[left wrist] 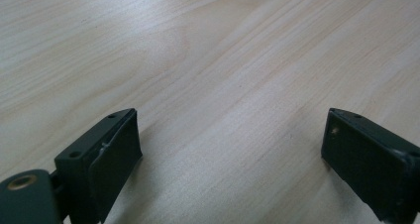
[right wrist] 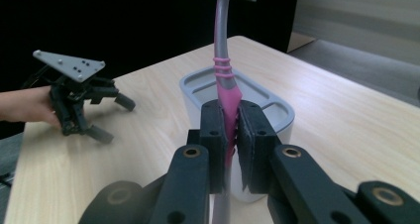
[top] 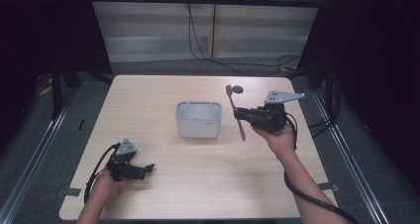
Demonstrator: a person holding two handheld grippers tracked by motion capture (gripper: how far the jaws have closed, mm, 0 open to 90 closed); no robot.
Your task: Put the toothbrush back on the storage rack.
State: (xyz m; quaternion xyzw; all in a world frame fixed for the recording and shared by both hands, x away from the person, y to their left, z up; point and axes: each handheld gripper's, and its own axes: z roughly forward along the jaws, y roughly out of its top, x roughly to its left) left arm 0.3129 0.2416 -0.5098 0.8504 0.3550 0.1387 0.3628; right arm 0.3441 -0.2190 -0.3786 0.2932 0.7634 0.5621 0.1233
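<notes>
Down at the near edge of the tabletop (top: pixel 198 194), the left tongs (top: pixel 147 170) sit low in the person's left hand (top: pixel 110 182), jaws spread wide with bare wood between them and nothing gripped; the left gripper view confirms it, two black pads well apart over the pale grain. Across on the right side, the right tongs (top: pixel 238 114) are pressed together on a pink toothbrush (top: pixel 236 111), pinching it at the pink part of the handle, and the right hand (top: pixel 278 135) carries them up off the surface. In the right gripper view the toothbrush (right wrist: pixel 225 80) stands roughly upright between the pads, its white bristled head at the top. It hangs in the air just beside the right flank of a grey tub (top: pixel 198 119), which stands open-topped mid-table, not touching it. Farther back, a small dark object (top: pixel 238 89) lies on the wood near the brush head, too small to tell what it is.
</notes>
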